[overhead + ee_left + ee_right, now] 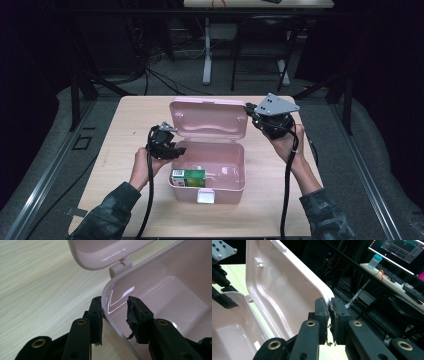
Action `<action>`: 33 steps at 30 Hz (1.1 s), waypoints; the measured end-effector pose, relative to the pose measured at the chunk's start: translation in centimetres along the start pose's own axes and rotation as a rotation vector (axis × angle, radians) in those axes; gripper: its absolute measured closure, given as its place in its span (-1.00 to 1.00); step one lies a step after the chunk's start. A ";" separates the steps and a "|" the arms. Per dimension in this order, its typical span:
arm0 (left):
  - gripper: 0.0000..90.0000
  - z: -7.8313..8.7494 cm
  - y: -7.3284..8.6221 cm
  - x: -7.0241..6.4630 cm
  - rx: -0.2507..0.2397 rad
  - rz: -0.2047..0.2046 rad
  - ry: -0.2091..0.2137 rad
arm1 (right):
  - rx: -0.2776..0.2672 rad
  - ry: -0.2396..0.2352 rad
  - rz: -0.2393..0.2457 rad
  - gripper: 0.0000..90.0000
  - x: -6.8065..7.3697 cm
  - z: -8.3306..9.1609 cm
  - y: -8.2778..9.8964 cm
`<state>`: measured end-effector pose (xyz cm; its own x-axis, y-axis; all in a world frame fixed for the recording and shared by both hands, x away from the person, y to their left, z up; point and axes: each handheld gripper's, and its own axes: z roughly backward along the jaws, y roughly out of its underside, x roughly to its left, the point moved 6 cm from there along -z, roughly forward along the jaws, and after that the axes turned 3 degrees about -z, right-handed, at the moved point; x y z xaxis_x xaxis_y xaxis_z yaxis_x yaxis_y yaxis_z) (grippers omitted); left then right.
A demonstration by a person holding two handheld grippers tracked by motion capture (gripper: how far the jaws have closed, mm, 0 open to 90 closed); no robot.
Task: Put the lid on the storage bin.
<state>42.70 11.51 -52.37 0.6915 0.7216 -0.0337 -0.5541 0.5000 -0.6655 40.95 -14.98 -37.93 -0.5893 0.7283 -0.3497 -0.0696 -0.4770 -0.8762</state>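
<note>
The pink box point(207, 172) sat on the worktop point(125, 130), its left wall rim between the released pads of the left gripper point(115, 315), touching the outer pad. The right gripper point(329, 315) was clenched on the edge of the upright lid point(282, 292).

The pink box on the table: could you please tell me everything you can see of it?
The pink box is glossy plastic with rounded corners, standing on the wooden table. Its hinged lid stands open and upright at the back; a white latch is on the front. A green carton lies inside. The right gripper pinches the lid's edge. The left gripper straddles the box's rim, one pad touching its outer wall.
</note>
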 end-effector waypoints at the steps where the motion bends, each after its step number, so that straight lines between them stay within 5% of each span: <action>1: 0.42 0.0 0.0 0.0 0.001 0.000 0.005 | 0.000 0.001 0.003 0.88 0.0 0.1 0.0; 9: 0.04 0.7 0.3 0.0 0.007 -0.003 0.034 | 0.002 -0.002 0.019 0.87 0.6 0.8 0.1; 20: -0.40 3.7 0.8 0.9 -0.055 0.022 0.047 | 0.005 -0.005 0.036 0.86 1.5 1.8 0.2; 27: -0.31 4.9 1.4 1.2 -0.073 0.023 0.026 | 0.005 -0.015 0.036 0.85 2.2 2.6 0.4; 33: 0.02 5.8 1.0 0.7 -0.106 -0.006 0.023 | 0.005 -0.024 0.040 0.84 2.8 3.2 0.7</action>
<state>39.93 15.25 -48.69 0.7060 0.7067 -0.0459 -0.4986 0.4499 -0.7410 36.64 -14.84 -38.43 -0.6112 0.6963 -0.3764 -0.0495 -0.5083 -0.8598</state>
